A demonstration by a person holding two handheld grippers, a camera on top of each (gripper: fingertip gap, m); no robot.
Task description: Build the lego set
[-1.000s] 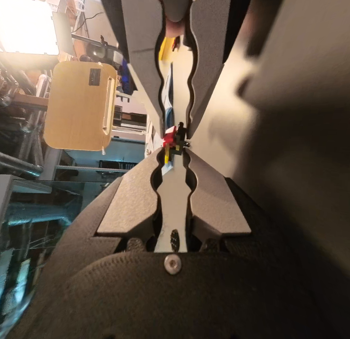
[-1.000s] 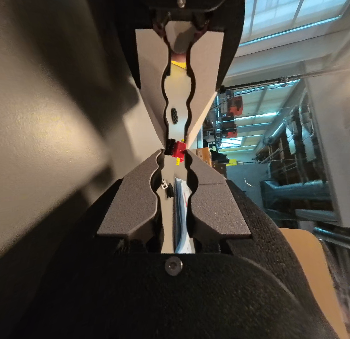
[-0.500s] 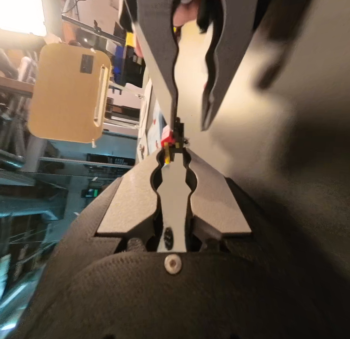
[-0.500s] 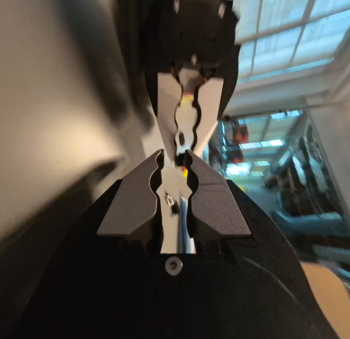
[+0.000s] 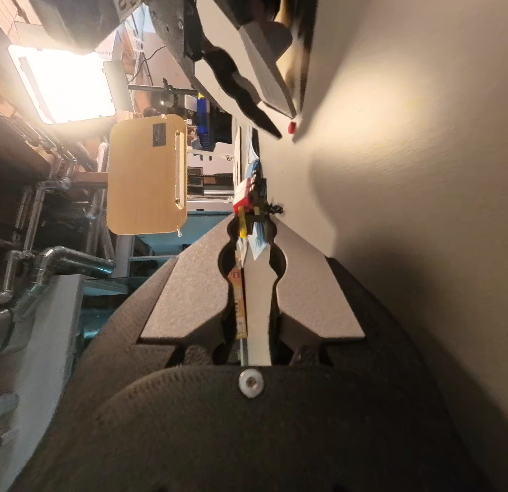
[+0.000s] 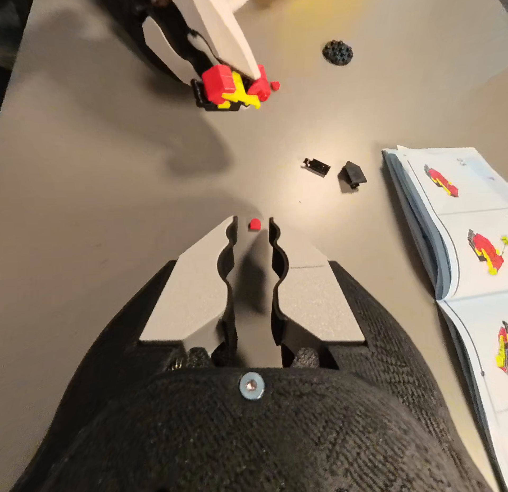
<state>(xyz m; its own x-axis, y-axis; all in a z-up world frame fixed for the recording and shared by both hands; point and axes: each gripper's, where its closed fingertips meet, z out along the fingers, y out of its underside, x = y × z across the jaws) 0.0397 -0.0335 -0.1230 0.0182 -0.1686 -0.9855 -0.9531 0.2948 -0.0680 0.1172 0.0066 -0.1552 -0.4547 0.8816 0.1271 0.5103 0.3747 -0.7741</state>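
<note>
Fingers of my right gripper [image 6: 252, 221] stand apart around a tiny red brick [image 6: 254, 224] on the grey table [image 6: 110, 176], ready to pinch it. My left gripper [image 5: 252, 220] clamps the red-yellow-black lego model [image 6: 232, 90], steadying it off the table for the next piece.

A bright light panel [image 5: 66, 85] glares beyond the matte grey counter [image 5: 398, 176]. A tan wooden chair back [image 5: 143, 173] stands near metal pipes [image 5: 55, 261] in shadow.
</note>
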